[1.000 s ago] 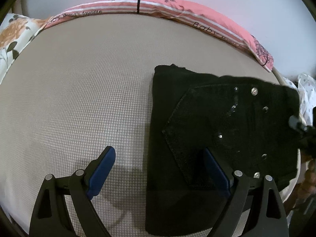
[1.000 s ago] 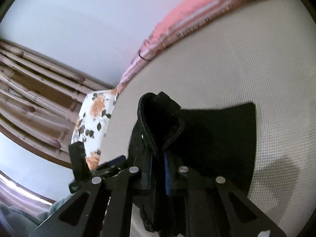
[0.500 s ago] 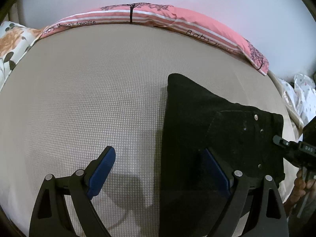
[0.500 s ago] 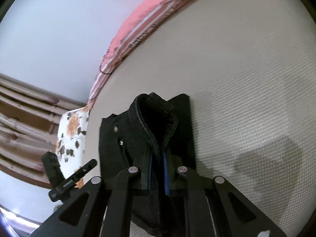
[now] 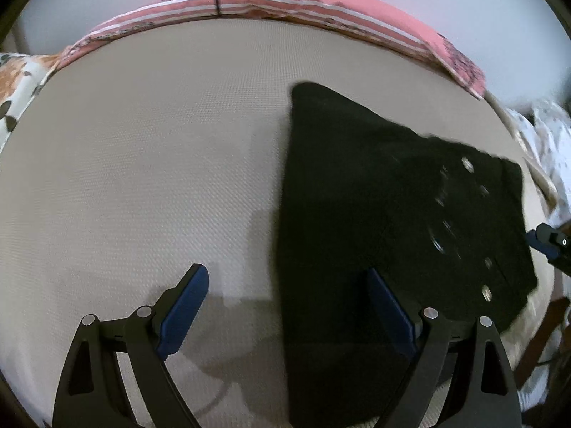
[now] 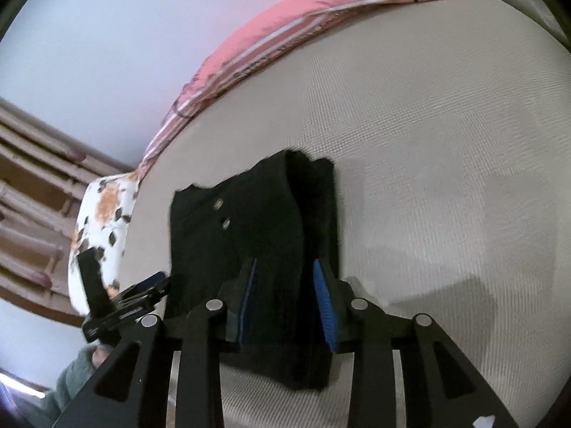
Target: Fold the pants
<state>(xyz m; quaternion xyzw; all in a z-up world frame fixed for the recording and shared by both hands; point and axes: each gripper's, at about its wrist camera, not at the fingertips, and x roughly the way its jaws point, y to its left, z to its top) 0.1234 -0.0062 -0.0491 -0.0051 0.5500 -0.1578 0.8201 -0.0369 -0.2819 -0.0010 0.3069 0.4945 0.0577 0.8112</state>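
Tongs first: the right tongs have just been opening, and their blue pads now stand a little apart with the near edge of the folded black pants between them, the cloth no longer pinched. The left tongs hang wide apart over the bed, one blue pad above bare beige mattress, the other above the pants; they grip nothing. The pants lie flat on the mattress as a dark folded block, metal studs showing on the upper layer. Past them, along the far edge of the bed, runs a pink striped pillow, with a floral cushion beside it at the corner.
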